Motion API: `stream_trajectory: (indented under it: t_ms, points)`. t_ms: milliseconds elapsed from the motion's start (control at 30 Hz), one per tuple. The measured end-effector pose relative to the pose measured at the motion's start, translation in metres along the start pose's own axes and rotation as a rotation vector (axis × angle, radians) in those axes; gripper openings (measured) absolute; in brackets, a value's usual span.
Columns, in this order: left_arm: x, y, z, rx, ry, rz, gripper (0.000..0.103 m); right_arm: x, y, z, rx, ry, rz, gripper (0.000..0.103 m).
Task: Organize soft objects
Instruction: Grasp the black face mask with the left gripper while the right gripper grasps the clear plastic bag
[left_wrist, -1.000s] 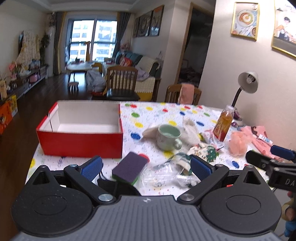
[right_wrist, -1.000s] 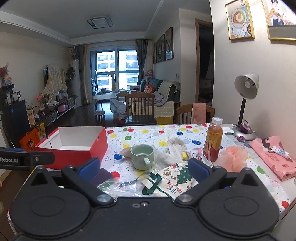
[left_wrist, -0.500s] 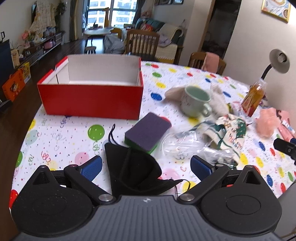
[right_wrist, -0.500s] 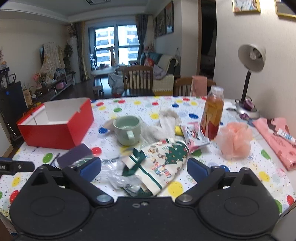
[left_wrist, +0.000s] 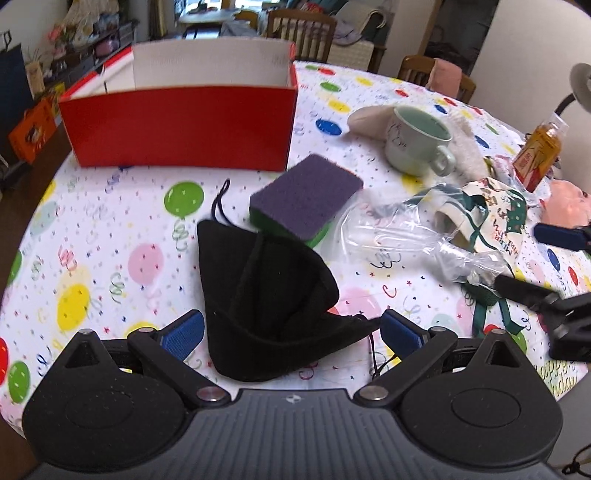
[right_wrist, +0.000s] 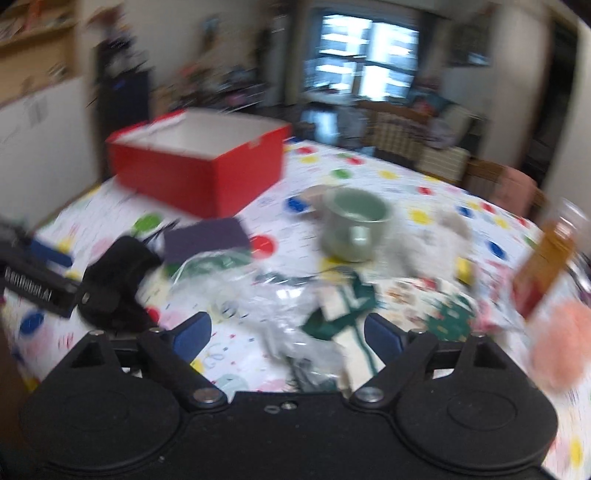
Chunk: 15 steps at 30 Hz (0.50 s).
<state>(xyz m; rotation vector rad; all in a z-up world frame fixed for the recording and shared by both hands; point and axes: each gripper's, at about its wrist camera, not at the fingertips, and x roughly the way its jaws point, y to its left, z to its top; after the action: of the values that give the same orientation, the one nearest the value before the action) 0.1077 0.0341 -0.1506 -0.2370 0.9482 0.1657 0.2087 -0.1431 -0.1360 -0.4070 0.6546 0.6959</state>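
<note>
A black cloth pouch with a cord lies crumpled on the balloon-print tablecloth. It sits between the fingers of my left gripper, which is open, and the pads do not press it. Behind it are a purple sponge with a green underside and a red open box. My right gripper hovers over a clear plastic bag and a green-and-white Christmas fabric bag. Its jaws are closing but still wide, gripping nothing. The right wrist view is blurred.
A green mug stands mid-table beside a white fluffy cloth. An orange bottle and a peach bath pouf are at the right. Chairs stand beyond the far table edge.
Both grippers have dropped toward the table and tilted downward. The black pouch now lies between the left fingers. The right gripper swung left over the plastic bag, its jaws slightly narrower.
</note>
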Motion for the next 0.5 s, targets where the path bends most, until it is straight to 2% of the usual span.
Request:
stream_trajectory:
  t_ms: [100, 267, 400, 467, 500]
  points:
    - [0.009, 0.003, 0.001, -0.041, 0.023, -0.001, 0.102, 0.025, 0.004, 0.003, -0.097, 0.037, 0.034, 0.082]
    - [0.026, 0.005, 0.001, -0.071, 0.052, 0.011, 0.102, 0.056, 0.006, 0.005, -0.171, 0.084, 0.072, 0.073]
    - [0.035, 0.002, 0.0, -0.072, 0.06, 0.013, 0.102, 0.072, 0.004, 0.003, -0.176, 0.119, 0.1, 0.063]
    - [0.038, 0.0, 0.001, -0.068, 0.058, 0.025, 0.102, 0.077, 0.002, 0.002, -0.172, 0.135, 0.112, 0.055]
    - [0.039, -0.001, 0.001, -0.068, 0.057, 0.031, 0.102, 0.078, 0.002, 0.002, -0.178, 0.135, 0.113, 0.055]
